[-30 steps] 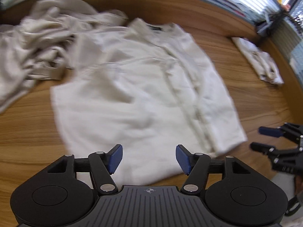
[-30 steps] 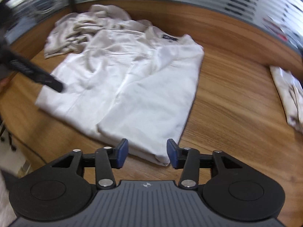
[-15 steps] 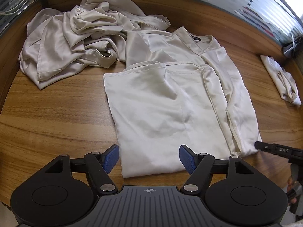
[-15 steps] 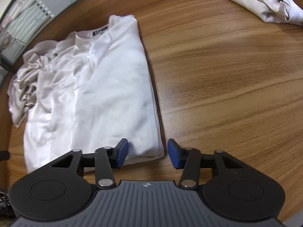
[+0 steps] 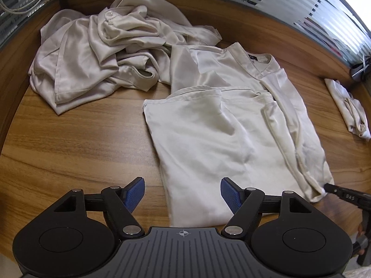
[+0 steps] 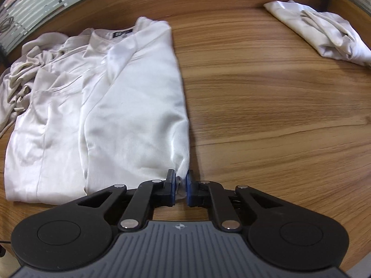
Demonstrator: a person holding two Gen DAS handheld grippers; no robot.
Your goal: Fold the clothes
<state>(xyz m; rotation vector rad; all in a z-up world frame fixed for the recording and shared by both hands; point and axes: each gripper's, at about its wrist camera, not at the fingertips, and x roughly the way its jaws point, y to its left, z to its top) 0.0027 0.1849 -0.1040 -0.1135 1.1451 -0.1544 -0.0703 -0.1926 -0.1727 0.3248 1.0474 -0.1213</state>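
As its jaws close, the right gripper (image 6: 180, 186) hides the shirt (image 6: 129, 97) corner.

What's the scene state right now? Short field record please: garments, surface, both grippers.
surface: wooden table
shirt: cream shirt, lying flat, sides folded in, collar at far end
pile: crumpled garments, far left of the shirt
folded item: small folded cloth, apart at far right
left gripper: jaws open, above the shirt's near hem, holding nothing
right gripper: jaws closing, near right corner of the shirt pinched between them
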